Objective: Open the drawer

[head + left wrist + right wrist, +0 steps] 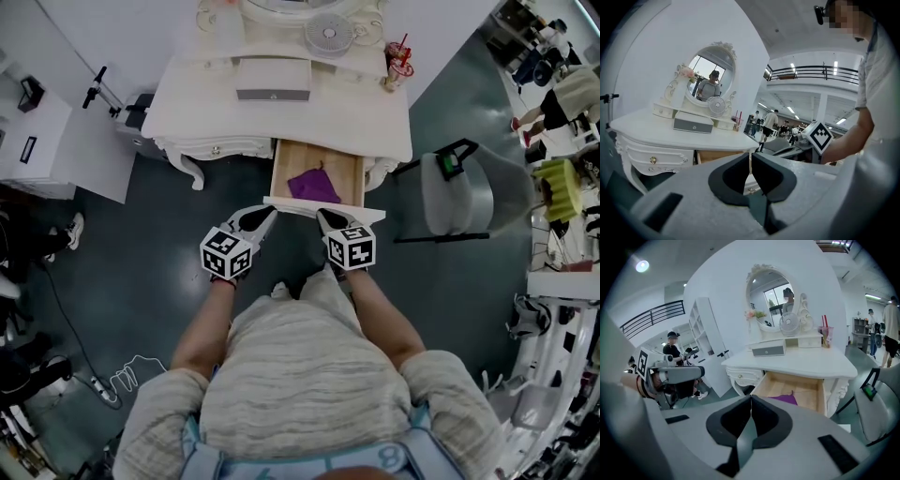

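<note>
The white dressing table (206,103) has its wooden drawer (291,161) pulled out toward me, with a purple cloth (314,185) lying inside. In the head view both grippers hover just in front of the drawer's white front panel (370,215). My left gripper (265,214) is at the panel's left end and my right gripper (323,216) is near its middle. Neither touches the panel. In the left gripper view the left gripper (750,161) is shut and empty. The right gripper (751,401) is also shut and empty, looking down on the open drawer (787,385) and purple cloth (783,399).
A grey chair (455,192) stands right of the drawer. On the tabletop are a small grey drawer box (273,80), a fan (328,36) and a drink cup (397,64). A white cabinet (42,141) stands at the left; cables (112,380) lie on the floor.
</note>
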